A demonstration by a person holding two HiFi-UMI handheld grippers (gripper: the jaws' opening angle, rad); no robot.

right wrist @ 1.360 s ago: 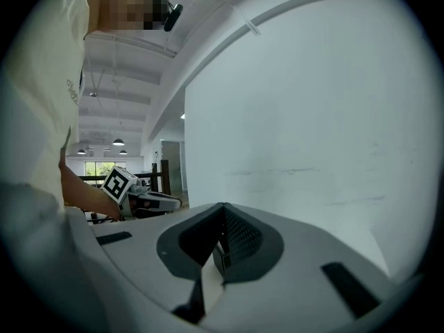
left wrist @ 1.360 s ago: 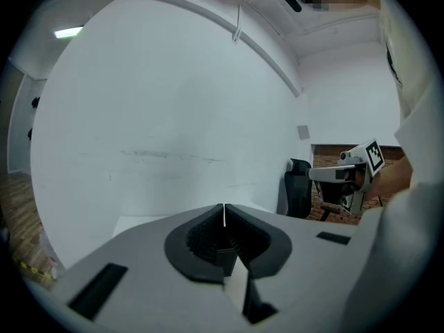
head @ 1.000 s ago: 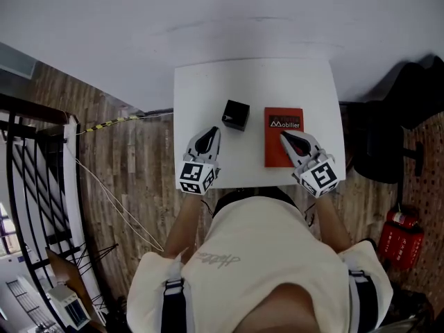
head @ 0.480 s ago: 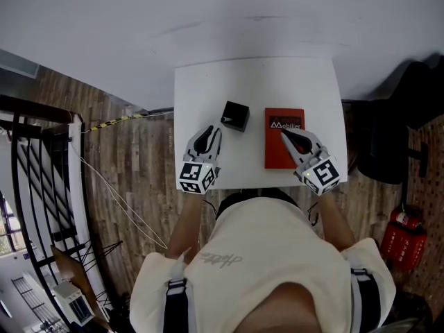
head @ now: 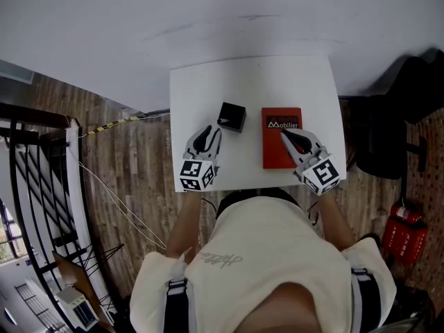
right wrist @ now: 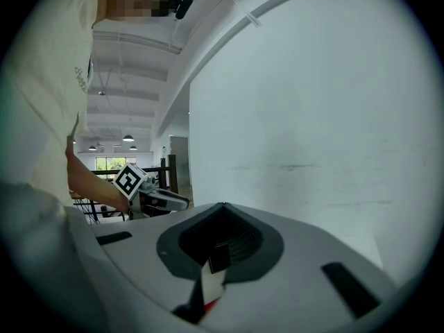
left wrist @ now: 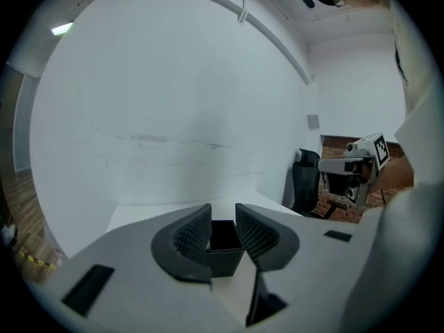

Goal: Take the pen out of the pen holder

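Black pen holder (head: 234, 115) sits mid-table on the white table (head: 250, 82), its open top dark, and the contents are too small to tell. Left gripper (head: 208, 132) is just below it, its 2 jaws a narrow gap apart, the holder showing through the gap. Right gripper (head: 284, 136) is over the red book (head: 277, 158) at right, jaws pressed together on nothing.

Bright, even, diffuse light; table (head: 253, 82) near-white, shadows faint; 2 gripper views fisheye-bent, corners vignetted black; left gripper (left wrist: 223, 231) body soft-focus close up; ceiling lamps (right wrist: 128, 138) glow in right gripper view.
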